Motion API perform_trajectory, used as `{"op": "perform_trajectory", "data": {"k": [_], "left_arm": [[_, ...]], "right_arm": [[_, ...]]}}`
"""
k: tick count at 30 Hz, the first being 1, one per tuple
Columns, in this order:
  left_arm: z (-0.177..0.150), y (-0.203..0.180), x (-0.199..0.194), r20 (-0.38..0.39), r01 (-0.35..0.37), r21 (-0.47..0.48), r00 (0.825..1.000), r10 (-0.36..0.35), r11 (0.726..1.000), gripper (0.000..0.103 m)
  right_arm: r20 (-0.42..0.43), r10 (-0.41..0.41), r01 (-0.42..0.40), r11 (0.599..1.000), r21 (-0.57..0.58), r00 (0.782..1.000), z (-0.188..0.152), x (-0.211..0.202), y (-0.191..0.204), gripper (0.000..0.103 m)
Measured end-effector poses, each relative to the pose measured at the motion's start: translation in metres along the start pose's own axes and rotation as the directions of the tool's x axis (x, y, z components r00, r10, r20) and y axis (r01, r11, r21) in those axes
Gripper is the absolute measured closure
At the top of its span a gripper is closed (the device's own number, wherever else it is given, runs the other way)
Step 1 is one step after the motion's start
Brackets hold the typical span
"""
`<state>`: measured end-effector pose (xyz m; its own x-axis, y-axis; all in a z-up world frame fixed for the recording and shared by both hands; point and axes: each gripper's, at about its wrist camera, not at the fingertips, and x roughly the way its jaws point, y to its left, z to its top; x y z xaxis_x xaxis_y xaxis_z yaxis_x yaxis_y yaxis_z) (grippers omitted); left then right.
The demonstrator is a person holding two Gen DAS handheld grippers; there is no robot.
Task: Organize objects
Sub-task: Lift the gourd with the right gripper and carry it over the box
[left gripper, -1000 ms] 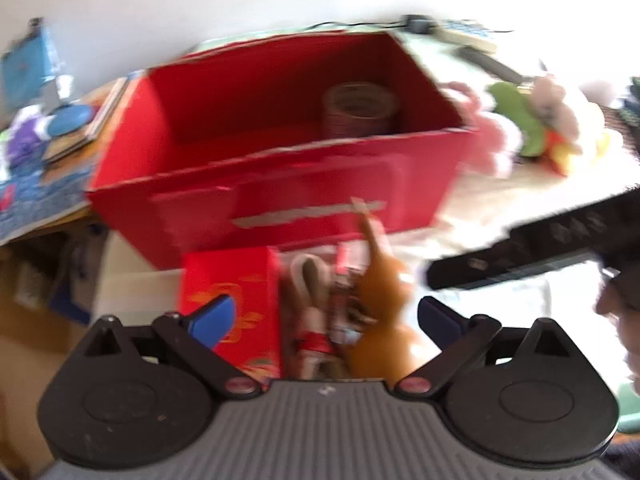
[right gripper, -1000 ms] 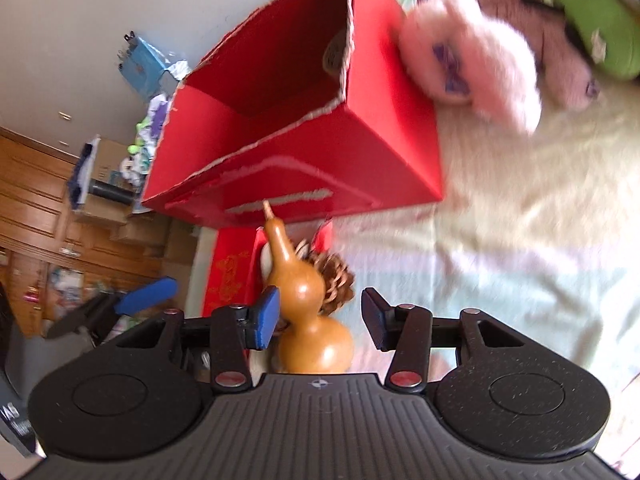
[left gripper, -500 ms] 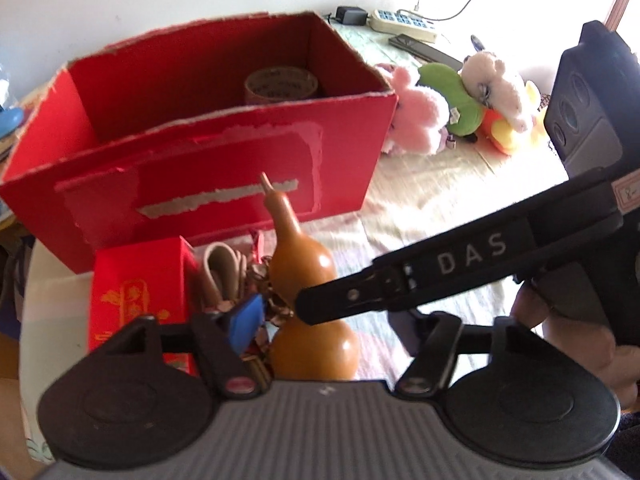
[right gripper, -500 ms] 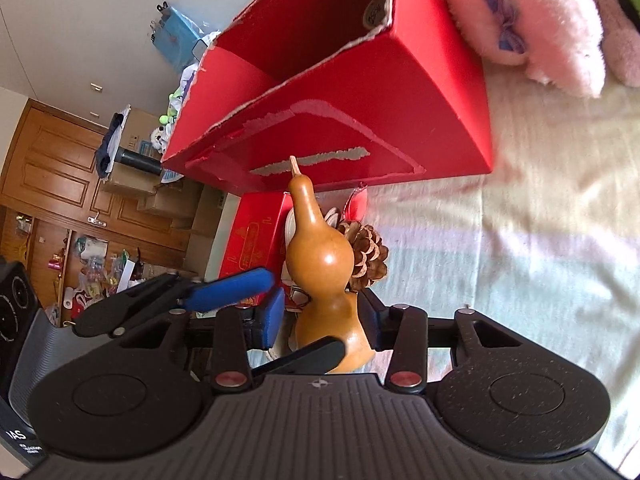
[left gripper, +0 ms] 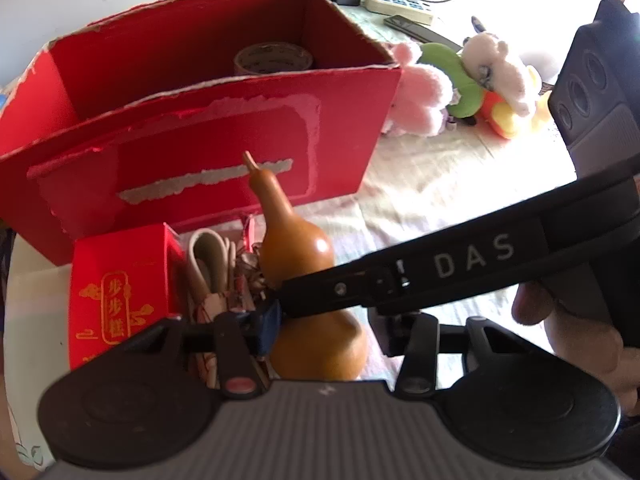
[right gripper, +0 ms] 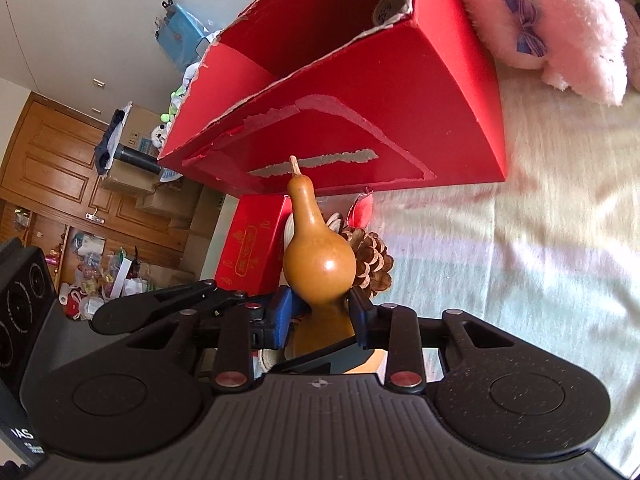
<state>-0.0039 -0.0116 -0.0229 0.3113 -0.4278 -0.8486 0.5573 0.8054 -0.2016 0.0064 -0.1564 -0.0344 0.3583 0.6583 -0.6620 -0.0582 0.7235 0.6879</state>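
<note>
An orange-brown gourd (left gripper: pixel 296 256) stands upright on the pale cloth in front of a big open red box (left gripper: pixel 224 128). In the right wrist view my right gripper (right gripper: pixel 320 312) has its jaws closing, and both blue pads touch the gourd (right gripper: pixel 320 264) at its waist. My left gripper (left gripper: pixel 328 328) reaches around the gourd's lower bulb, jaws closing. Its left blue pad (left gripper: pixel 268 320) touches the gourd, and a small gap shows on the other side. A black finger (left gripper: pixel 440 264) of the right gripper crosses the left wrist view and hides part of the gourd.
A small red box (left gripper: pixel 120 292), a cord bundle (left gripper: pixel 208 256) and a pine cone (right gripper: pixel 370 264) crowd the gourd's left and back. A tape roll (left gripper: pixel 272 58) lies in the big box. Plush toys (left gripper: pixel 464 80) and a power strip (left gripper: pixel 396 0) lie beyond. A hand (left gripper: pixel 568 320) holds the right gripper.
Both grippers' jaws have narrowed around the gourd. The left gripper has come down and closer to it, and the right gripper's finger now crosses the left wrist view.
</note>
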Motion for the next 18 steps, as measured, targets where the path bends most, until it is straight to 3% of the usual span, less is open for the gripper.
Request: {"op": "perform_trajectory", "data": {"k": [10,18], "left_arm": [[0.020,-0.017,-0.038,0.088,0.079,0.089,0.992,-0.087,0.993,0.058],[0.059,-0.019,-0.072,0.229,0.094,0.147,0.965,-0.126,0.985,0.058]], "right_arm": [[0.089,0.023,-0.022,1.000,-0.009,0.996,0.003,-0.043,0.012,0.069],[0.232,0.038,-0.022,0.997,-0.070,0.972,0.028,-0.078,0.034,0.069]]}}
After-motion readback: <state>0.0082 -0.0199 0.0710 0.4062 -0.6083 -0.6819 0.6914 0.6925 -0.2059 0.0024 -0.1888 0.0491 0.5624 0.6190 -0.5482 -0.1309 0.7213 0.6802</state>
